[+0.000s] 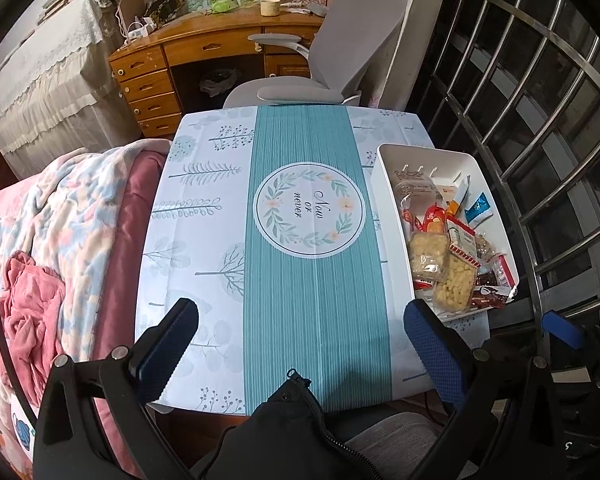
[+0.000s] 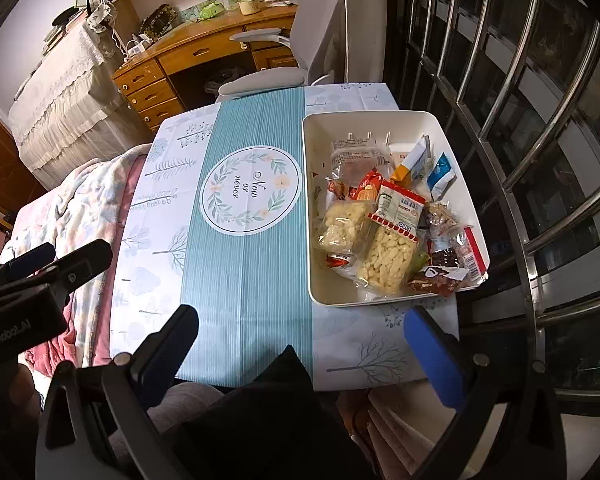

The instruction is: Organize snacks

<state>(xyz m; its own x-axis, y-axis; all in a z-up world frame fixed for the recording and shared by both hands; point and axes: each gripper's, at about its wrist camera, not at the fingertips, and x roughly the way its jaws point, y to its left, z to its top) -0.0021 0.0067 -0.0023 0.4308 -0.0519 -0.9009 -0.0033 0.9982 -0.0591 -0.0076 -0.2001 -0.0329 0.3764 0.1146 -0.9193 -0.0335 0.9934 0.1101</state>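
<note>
A white bin [image 1: 388, 184] [image 2: 312, 248] sits on the right side of the table, filled with several snack packets. Clear packs of pale puffed snacks [image 1: 454, 280] [image 2: 384, 258] lie near its front, with red wrappers [image 2: 440, 278] and blue and orange sachets [image 2: 440, 172] behind. My left gripper [image 1: 302, 320] hovers open over the table's near edge, left of the bin, with nothing between its fingers. My right gripper [image 2: 302, 328] is open too, just short of the bin's front wall and holding nothing. The left gripper's body [image 2: 40, 276] shows at the left of the right wrist view.
The table carries a cloth with a teal stripe [image 1: 312, 280] and a round wreath print [image 1: 310, 210]. A grey office chair [image 1: 340, 52] and wooden desk [image 1: 204, 44] stand beyond it. A bed with blankets [image 1: 60, 220] lies left, metal window bars [image 1: 540, 120] right. Dark clothing [image 1: 284, 432] is below.
</note>
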